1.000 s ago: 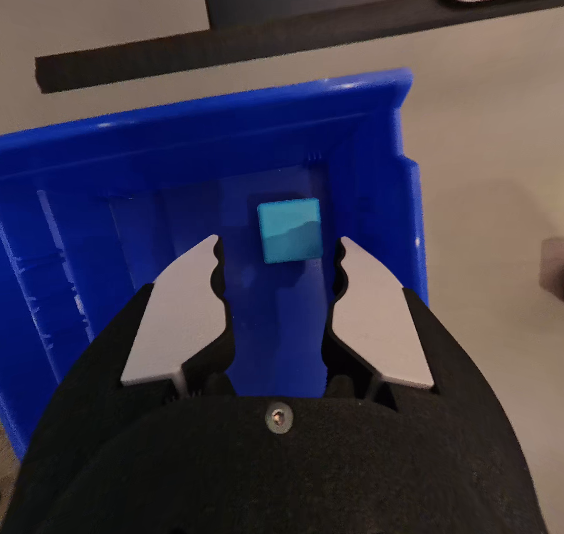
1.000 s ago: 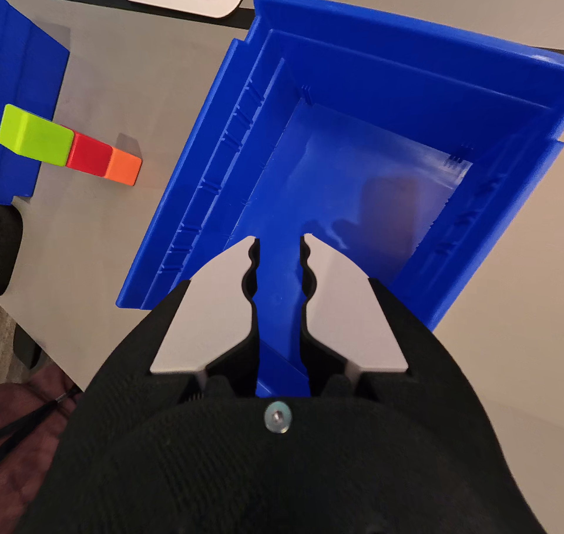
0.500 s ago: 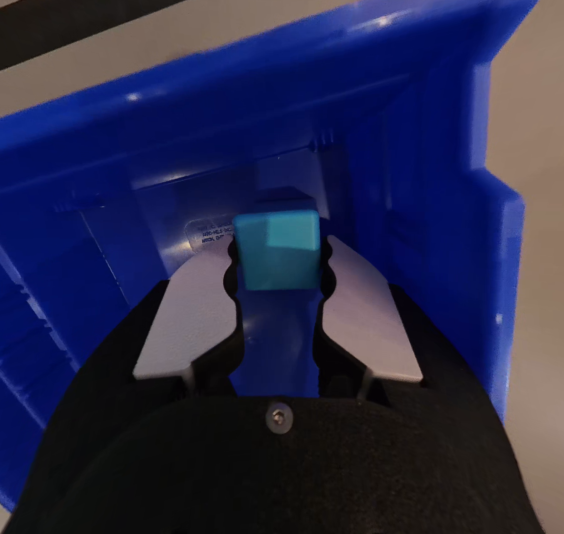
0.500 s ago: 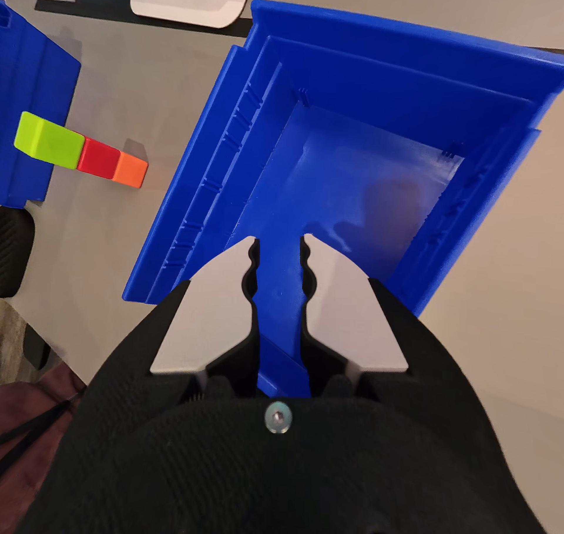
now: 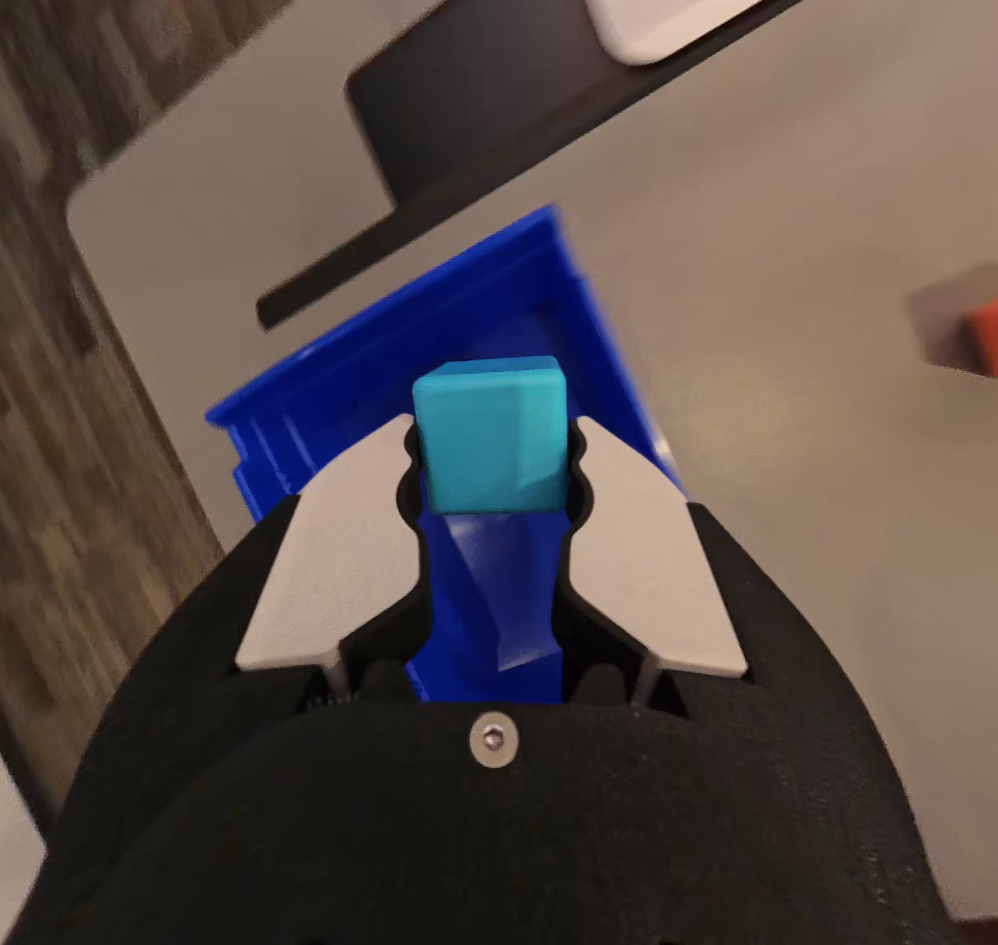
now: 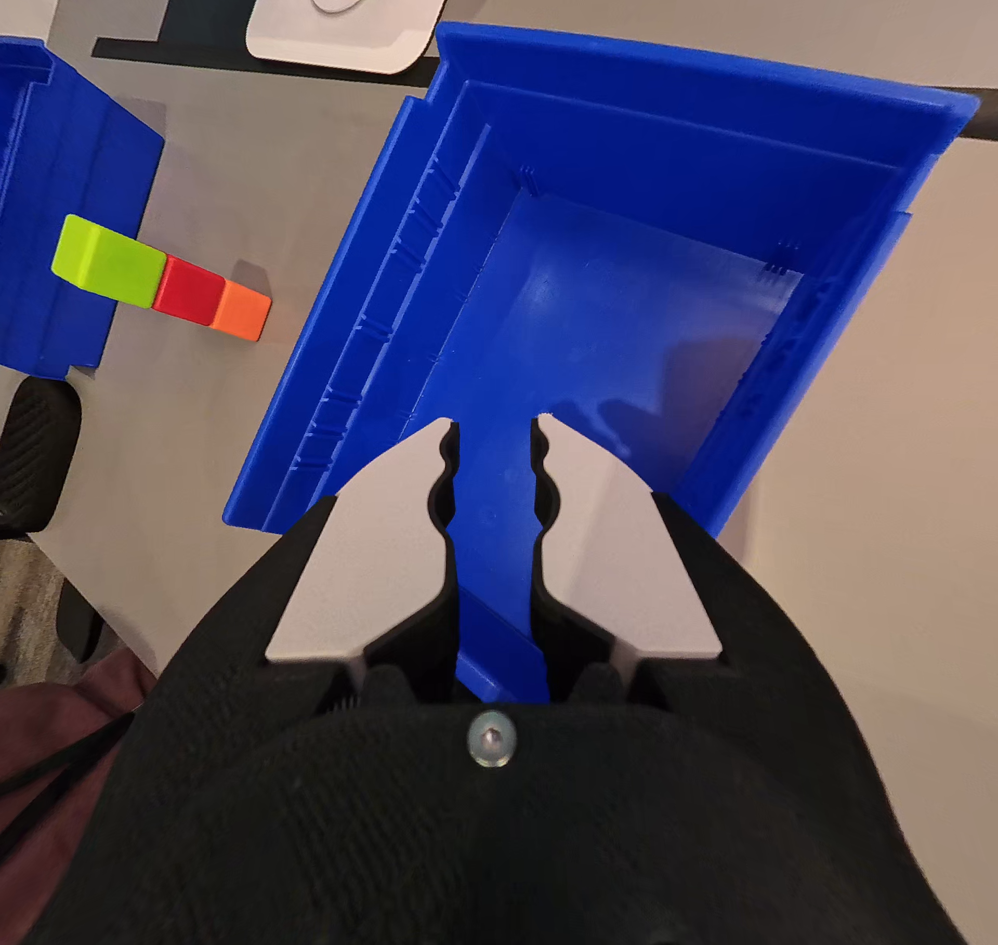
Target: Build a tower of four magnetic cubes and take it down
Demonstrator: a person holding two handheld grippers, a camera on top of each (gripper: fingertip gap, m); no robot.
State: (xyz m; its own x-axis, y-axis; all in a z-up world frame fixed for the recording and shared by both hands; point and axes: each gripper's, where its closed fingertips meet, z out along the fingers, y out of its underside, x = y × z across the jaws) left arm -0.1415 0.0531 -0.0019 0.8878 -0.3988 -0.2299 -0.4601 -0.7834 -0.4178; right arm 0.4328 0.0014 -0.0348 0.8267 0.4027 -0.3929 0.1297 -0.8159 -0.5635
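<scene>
Left gripper (image 5: 491,441) now clamps small teal plastic cube (image 5: 489,435), lifted clear of blue plastic bin (image 5: 378,373); fourth tower block inbound. Right gripper (image 6: 494,425) hangs parted, holding nothing.

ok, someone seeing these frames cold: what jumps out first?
Probably the glossy teal plastic cube, pinched between the tips of the left claw above a blue plastic bin. Next, in the right wrist view, the stack of lime-green, red and orange cubes on the grey table, left of the big empty blue plastic bin. The right claw hangs over that bin, holding nothing.
</scene>
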